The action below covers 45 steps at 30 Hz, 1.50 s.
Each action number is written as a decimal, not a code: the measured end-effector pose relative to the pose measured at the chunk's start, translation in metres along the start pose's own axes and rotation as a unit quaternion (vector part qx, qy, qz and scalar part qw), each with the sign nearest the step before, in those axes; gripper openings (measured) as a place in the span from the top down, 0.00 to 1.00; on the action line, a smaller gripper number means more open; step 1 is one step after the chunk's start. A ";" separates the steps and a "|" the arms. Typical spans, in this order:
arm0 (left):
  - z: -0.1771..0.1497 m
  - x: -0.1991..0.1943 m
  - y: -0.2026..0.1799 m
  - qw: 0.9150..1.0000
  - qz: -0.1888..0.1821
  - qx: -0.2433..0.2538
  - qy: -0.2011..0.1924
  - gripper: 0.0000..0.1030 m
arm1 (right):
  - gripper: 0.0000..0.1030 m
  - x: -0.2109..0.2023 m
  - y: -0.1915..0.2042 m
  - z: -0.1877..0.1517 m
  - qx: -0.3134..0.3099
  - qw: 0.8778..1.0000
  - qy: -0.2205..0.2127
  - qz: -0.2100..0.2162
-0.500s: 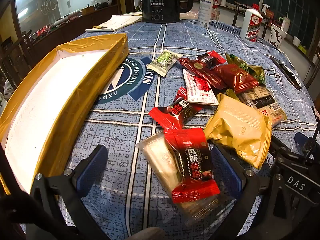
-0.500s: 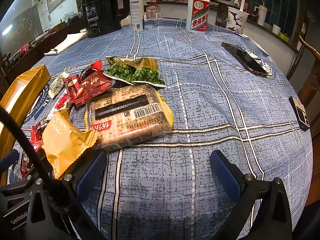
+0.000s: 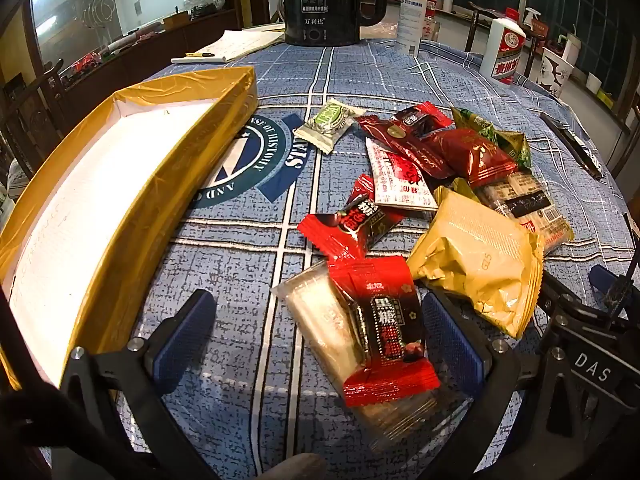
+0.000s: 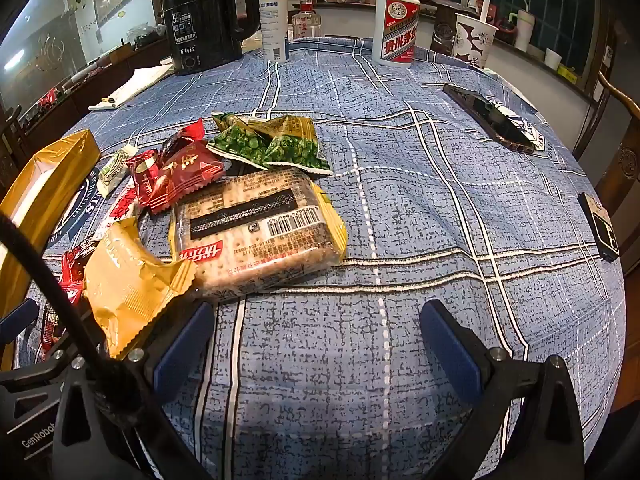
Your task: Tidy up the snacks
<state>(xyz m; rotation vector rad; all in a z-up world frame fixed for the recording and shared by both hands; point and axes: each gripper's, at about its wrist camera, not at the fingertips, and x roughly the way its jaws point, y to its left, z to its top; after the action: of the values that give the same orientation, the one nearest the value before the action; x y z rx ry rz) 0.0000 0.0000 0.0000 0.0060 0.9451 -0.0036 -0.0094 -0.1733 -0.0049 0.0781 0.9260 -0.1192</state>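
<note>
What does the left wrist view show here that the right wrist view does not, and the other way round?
Only the left wrist view: the white inside of the yellow box and a red candy lying between the open left claw tips. Only the right wrist view: the phone at the table's edge and the open right claw over bare cloth. Both: kettle, white bottle, cracker pack, yellow packet.

Snack pile (image 3: 432,200) ahead-right of left gripper (image 3: 320,336), one candy packet (image 3: 380,328) between its fingers; box (image 3: 132,184) ahead-left; kettle (image 3: 328,0) far ahead; cracker pack (image 4: 256,228) ahead-left of right gripper (image 4: 316,336).
</note>
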 end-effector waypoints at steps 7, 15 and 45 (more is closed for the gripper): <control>0.000 0.000 0.000 1.000 0.000 0.000 0.000 0.00 | 0.00 0.000 0.000 0.000 0.000 1.000 0.000 0.000; 0.000 0.000 0.000 1.000 0.000 0.000 0.000 0.00 | 0.00 0.000 0.000 0.000 0.000 1.000 0.000 0.000; -0.002 -0.003 0.000 1.000 0.005 -0.005 0.004 0.00 | 0.00 0.000 0.000 0.000 0.000 1.000 0.000 0.000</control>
<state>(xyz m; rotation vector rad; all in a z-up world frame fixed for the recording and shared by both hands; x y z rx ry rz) -0.0030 -0.0003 0.0013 0.0016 0.9526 0.0107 -0.0094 -0.1732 -0.0045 0.0779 0.9267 -0.1192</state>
